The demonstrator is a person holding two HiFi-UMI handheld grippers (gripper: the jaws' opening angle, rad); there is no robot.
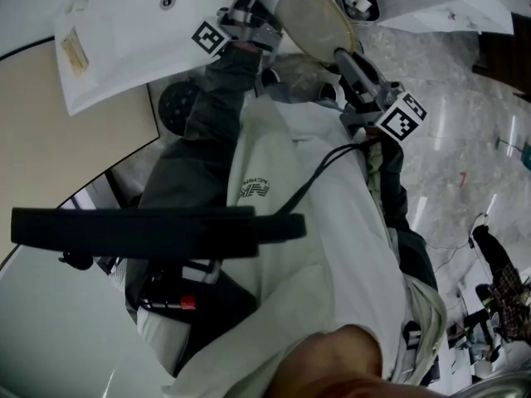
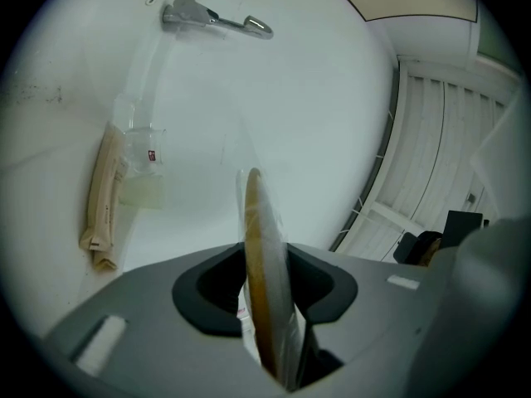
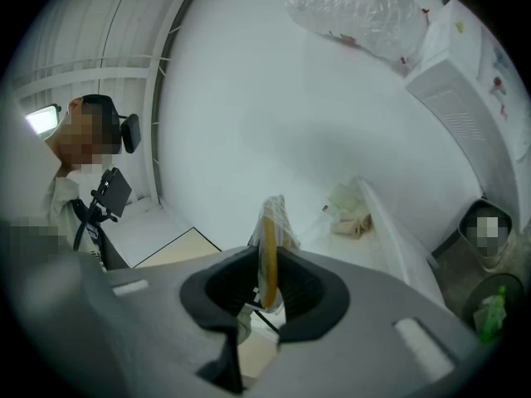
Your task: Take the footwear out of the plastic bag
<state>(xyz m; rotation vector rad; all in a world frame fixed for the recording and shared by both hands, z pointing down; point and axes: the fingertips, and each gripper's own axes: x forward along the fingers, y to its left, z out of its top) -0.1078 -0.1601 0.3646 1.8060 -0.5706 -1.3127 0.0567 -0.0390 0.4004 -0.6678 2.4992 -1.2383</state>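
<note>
**Bagged slipper held between two claws**

The left claw and right claw are each nearly closed, pinching the tan slipper edge-on through its plastic bag; the slipper is held up near the white table; to free it cleanly, one claw should probably grip the film alone and pull, while the other holds the sole firm.

I get bright, even light with soft shadows. Both gripper views bulge, with black corners. The right gripper blurs close up.
</note>
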